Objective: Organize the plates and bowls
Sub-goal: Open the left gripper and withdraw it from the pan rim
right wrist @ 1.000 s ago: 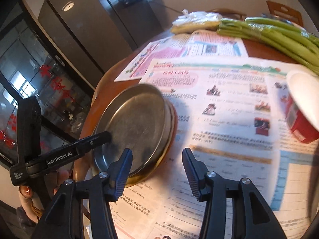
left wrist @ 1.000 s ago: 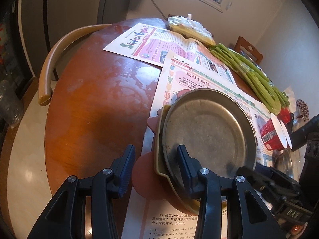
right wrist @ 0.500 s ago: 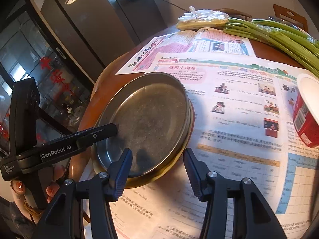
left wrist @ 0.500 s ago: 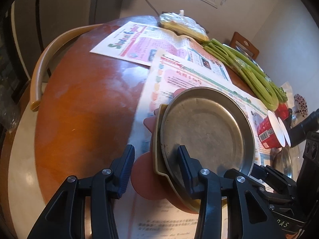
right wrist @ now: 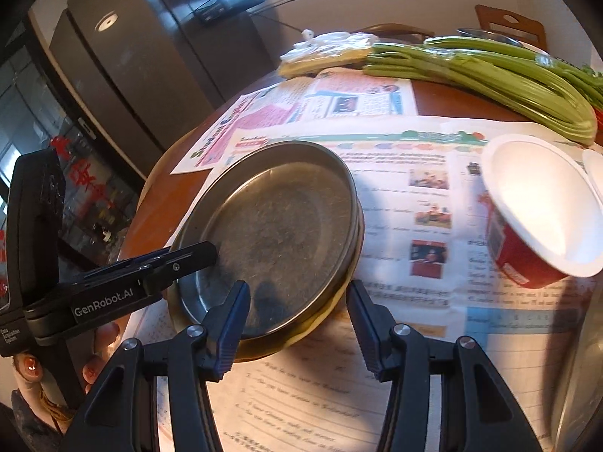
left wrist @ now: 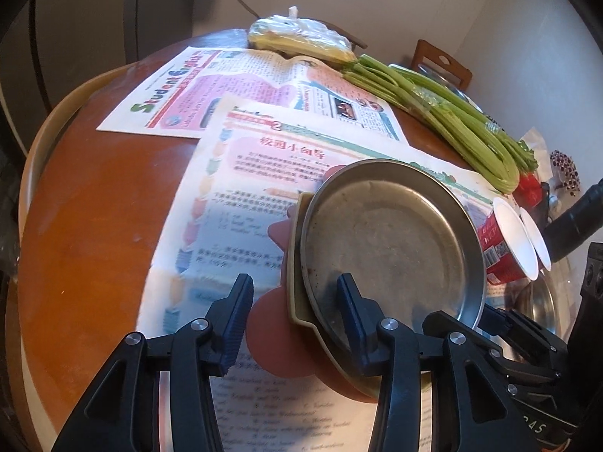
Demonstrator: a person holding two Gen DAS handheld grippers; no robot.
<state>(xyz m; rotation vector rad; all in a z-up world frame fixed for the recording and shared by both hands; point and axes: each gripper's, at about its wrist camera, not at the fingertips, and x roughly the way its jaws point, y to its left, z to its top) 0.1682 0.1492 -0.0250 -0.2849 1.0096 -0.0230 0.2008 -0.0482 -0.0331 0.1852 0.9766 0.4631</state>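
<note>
Left wrist view, Bo, reading from the left: a second ago the pink piece [left wrist: 275,342] under the stack [left wrist: 395,248] hung over the bare table [left wrist: 94,207]. Now all of it sits over the paper [left wrist: 233,196].

Agreed, Ana. The stack has travelled inward with both tools. Where's the left gripper [left wrist: 293,280]?

Astride the near rim. One finger is outside by the pink piece, the other inside the metal plate [left wrist: 414,226]. Its jaws are opening a little, with the rim between them. I cannot tell whether the pads press on the rim.

And to the right?

The plate's far edge now lies near the red cup [left wrist: 497,252], closer than before.

In the right wrist view the left tool's finger lies on the plate's left side. The plate looks flatter than a second ago, when it seemed tipped up.

And the right gripper [right wrist: 297,286]?

It straddles the near rim too, one finger over the plate, one out over the paper. The gap is moderate and barely changed. Whether it grips, I cannot tell. The cup stands apart to the right.

So, for the task?

My guess is that plate, yellow dish [right wrist: 301,339] and pink piece are being moved as one pile, which is close to settling. Letting go comes next. A snagged rim could slide the top plate.
</note>
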